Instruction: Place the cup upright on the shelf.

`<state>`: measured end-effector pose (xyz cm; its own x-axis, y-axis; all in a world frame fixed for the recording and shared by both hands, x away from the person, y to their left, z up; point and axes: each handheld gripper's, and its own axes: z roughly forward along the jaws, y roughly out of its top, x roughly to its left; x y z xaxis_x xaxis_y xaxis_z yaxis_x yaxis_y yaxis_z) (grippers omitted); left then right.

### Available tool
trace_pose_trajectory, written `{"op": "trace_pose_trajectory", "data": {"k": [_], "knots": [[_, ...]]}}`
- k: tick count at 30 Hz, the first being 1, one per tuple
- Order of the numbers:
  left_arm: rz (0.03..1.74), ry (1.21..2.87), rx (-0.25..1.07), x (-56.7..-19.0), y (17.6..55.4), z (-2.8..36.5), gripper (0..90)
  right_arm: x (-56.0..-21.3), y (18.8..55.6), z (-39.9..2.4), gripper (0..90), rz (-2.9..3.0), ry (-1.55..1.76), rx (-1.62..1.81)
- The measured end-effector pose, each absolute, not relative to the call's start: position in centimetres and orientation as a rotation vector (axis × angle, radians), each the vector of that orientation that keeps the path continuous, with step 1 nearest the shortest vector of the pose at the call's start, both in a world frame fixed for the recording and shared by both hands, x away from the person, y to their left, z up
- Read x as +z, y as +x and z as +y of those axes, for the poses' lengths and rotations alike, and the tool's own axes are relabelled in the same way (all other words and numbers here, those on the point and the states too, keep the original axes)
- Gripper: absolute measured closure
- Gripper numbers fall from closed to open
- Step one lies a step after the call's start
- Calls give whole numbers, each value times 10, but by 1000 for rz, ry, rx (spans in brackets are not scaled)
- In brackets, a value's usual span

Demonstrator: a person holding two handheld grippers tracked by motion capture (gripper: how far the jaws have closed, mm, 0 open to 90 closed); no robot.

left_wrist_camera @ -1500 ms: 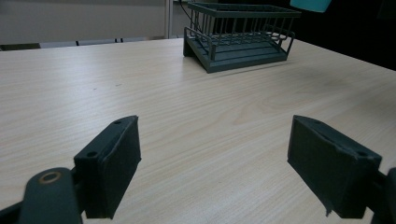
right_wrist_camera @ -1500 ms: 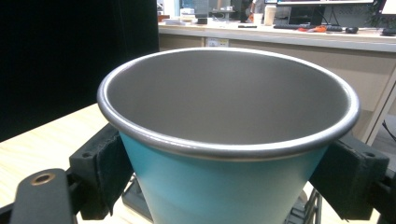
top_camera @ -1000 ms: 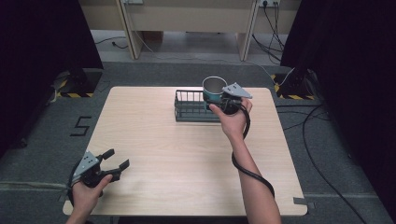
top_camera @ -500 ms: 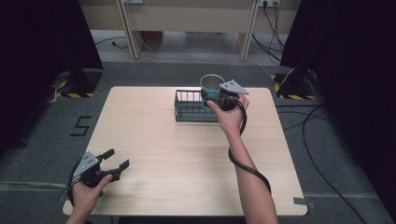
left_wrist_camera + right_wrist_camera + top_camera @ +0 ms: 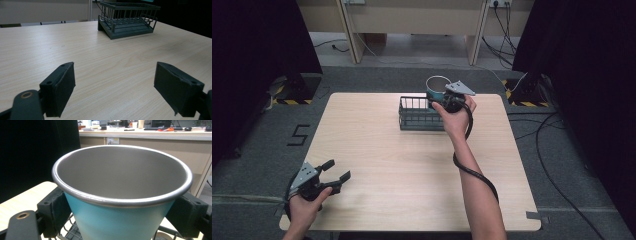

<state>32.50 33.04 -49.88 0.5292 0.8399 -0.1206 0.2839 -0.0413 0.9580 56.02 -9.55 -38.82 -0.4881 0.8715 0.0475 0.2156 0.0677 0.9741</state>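
A teal cup (image 5: pixel 436 87) with a steel rim and inside hangs upright over the right end of a dark wire basket (image 5: pixel 417 113) at the table's far middle. My right gripper (image 5: pixel 443 101) is shut on the cup; in the right gripper view the jaws press on both sides of the cup (image 5: pixel 117 220), and the basket's wires (image 5: pixel 72 232) show underneath. My left gripper (image 5: pixel 338 171) rests low at the near left corner of the table, open with nothing between its fingers (image 5: pixel 60 90). The basket (image 5: pixel 127 18) stands far ahead of it in the left gripper view.
The pale wooden table (image 5: pixel 412 175) has wide bare room between the two grippers. A black cable (image 5: pixel 472 172) trails from the right gripper along the forearm. Dark curtains and floor cables surround the table.
The right gripper has carried the cup slightly left and toward the basket's right end. The left gripper has stayed put.
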Motion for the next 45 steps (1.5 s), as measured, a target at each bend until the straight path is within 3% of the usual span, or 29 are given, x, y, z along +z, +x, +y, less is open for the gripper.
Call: {"op": "trace_pose_trajectory", "data": {"k": [45], "knots": [[975, 1599, 590, -498, 325, 331, 166, -432, 593, -73, 151, 1860, 1218, 1268]]}}
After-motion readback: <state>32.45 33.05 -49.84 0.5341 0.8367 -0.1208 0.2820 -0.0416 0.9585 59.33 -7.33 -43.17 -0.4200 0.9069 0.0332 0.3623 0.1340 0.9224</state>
